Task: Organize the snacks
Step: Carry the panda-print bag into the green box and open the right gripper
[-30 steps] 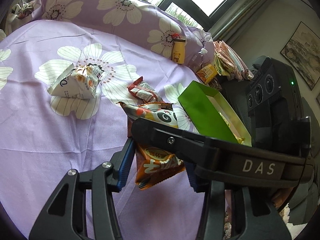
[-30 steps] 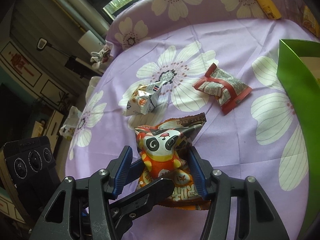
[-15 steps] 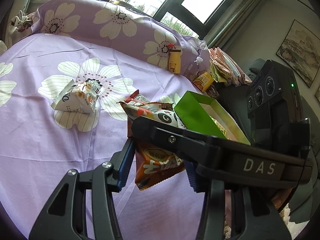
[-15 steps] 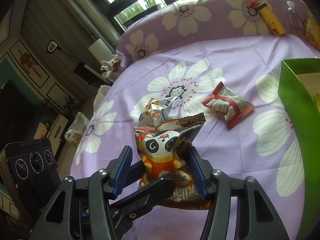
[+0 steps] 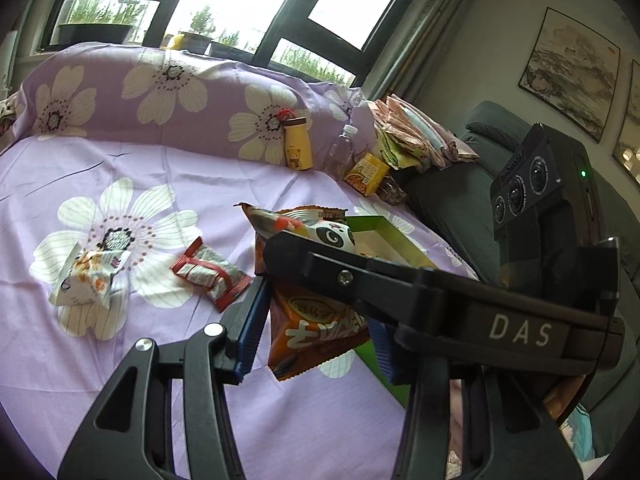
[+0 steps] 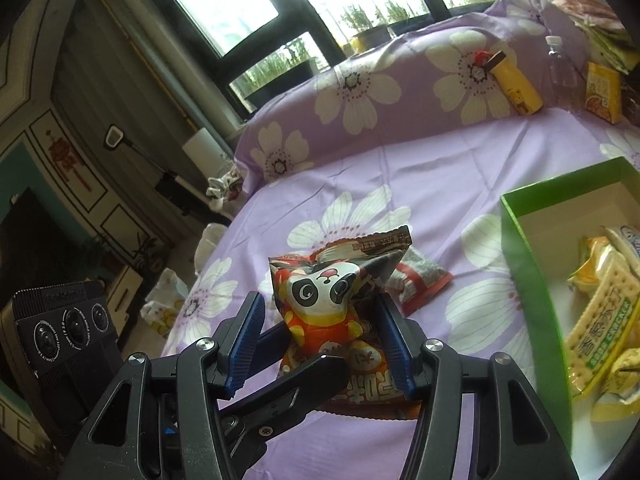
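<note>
Orange foil with a panda face — the panda snack bag (image 6: 334, 300) stands upright between the blue-padded fingers of both tools, lifted above the purple flowered bedsheet (image 5: 120, 380). The right tool (image 6: 320, 340) has its pads (image 6: 394, 340) pressed against the bag's sides, clamped on it. The left tool (image 5: 314, 328) reaches in from the opposite side; its pads (image 5: 250, 328) sit beside the bag's lower end, one just off the foil, and whether it squeezes the bag I cannot tell, since the right tool's body crosses in front.

Just to the right of the bag lies the green box (image 6: 528, 256), open on the sheet, with cracker packets (image 6: 600, 320) already inside. Behind the bag a red-and-grey snack packet (image 5: 210, 276) lies flat, and further left a white crumpled packet (image 5: 86, 280) rests on a printed flower. At the back — leaning on the sheet-covered backrest — are a yellow bottle (image 5: 298, 142), a clear water bottle (image 5: 340, 152) and a small yellow carton (image 5: 366, 172)
</note>
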The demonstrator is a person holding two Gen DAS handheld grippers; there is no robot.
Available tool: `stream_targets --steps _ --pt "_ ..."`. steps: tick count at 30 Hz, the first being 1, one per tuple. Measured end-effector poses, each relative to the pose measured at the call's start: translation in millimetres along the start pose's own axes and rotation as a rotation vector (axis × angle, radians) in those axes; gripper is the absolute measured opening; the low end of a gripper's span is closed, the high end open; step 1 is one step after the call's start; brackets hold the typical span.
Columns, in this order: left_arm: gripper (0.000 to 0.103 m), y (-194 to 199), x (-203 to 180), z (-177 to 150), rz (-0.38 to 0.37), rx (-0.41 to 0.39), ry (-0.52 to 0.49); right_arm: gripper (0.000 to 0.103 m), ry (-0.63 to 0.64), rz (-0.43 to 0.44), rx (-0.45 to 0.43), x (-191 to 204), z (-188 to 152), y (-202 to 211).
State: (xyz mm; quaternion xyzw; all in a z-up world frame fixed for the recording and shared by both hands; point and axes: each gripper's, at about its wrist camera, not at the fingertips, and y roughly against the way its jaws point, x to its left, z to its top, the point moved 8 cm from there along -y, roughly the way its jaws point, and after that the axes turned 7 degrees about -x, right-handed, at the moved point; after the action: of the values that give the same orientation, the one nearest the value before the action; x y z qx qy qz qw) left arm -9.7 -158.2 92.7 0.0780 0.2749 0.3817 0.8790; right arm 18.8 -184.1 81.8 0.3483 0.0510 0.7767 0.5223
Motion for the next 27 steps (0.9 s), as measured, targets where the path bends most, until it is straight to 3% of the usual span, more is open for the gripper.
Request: stream_targets --steps 15,27 --pt "0.047 -68 -72 11 -0.135 0.057 -0.052 0.059 -0.133 -0.103 -0.136 -75 39 61" --pt "0.047 -125 -87 -14 -0.213 0.216 0.064 0.059 -0.31 -0.209 -0.109 -148 37 67"
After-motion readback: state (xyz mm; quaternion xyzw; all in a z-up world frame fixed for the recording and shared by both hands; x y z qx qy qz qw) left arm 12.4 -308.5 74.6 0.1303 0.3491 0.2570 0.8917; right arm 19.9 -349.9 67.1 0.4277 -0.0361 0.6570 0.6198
